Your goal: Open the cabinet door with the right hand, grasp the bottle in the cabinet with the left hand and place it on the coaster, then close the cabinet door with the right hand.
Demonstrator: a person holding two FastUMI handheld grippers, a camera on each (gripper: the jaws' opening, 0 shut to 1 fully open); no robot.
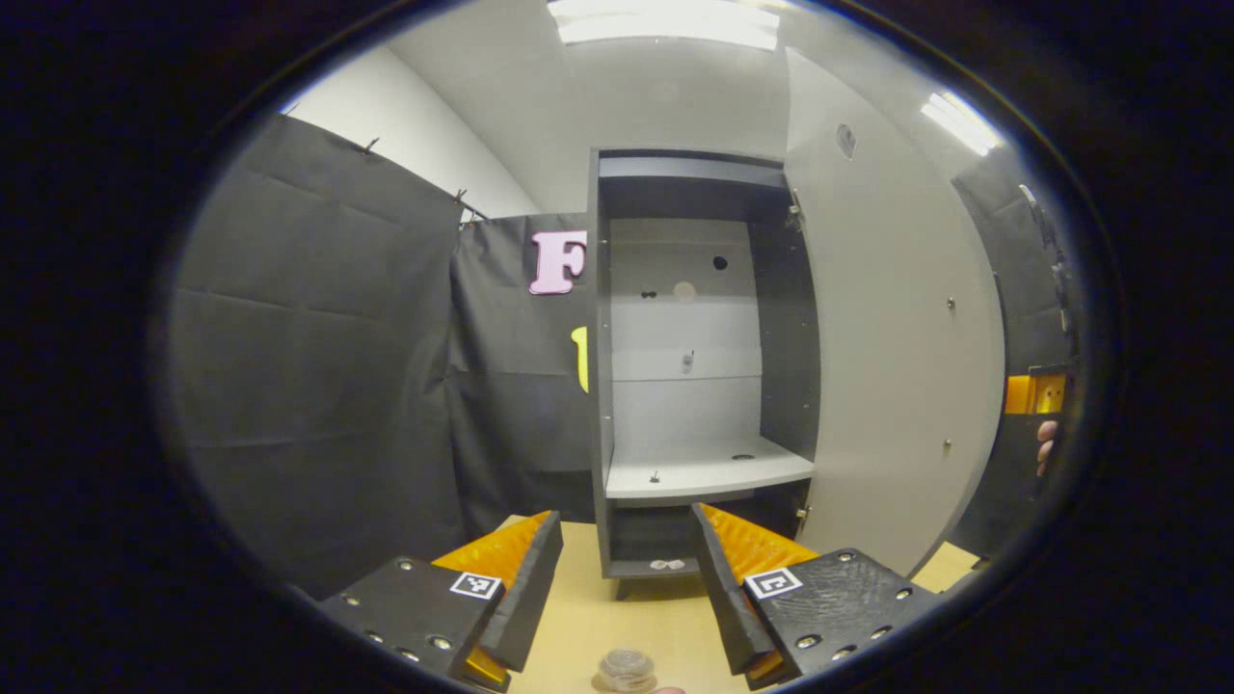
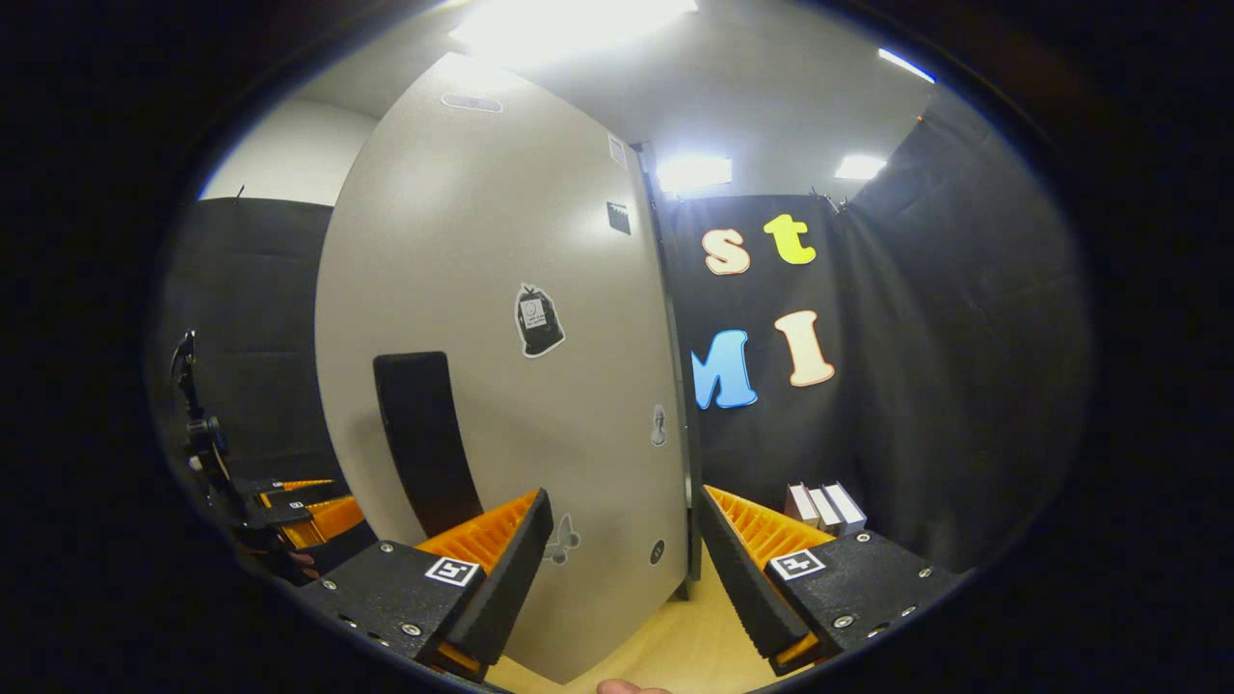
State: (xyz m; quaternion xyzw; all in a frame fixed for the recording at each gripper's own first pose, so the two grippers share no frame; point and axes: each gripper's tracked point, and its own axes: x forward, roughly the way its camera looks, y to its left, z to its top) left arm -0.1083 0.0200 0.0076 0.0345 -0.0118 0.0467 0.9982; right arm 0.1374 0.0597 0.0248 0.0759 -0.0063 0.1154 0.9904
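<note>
Tongs on both sides stand wide apart with nothing between them. Left tongs [image 1: 627, 578] face the open cabinet [image 1: 694, 357] over the tan bench [image 1: 617, 617]; its shelf [image 1: 709, 472] looks bare. At the bottom edge of the left gripper view, low between the fingers, sits a small round clear thing that I take for the bottle [image 1: 627, 667] top — too cropped to be sure, and no coaster can be made out under it.

Right tongs [image 2: 617, 569] straddle the free edge of the door [image 2: 501, 366], which stands swung out toward that camera; neither finger visibly presses on the panel. In the right gripper view the left tongs also show far off at the left edge, past the door.

Judging by the bare shelf and the released left tongs, the bottle step looks done, and closing is the step in hand. That calls for the right tongs to bear on the door's outer face near its edge and swing it round to the cabinet front — a push, not a pinch. Left tongs sit just in front of the opening, so they should draw back clear of the door's arc first.
</note>
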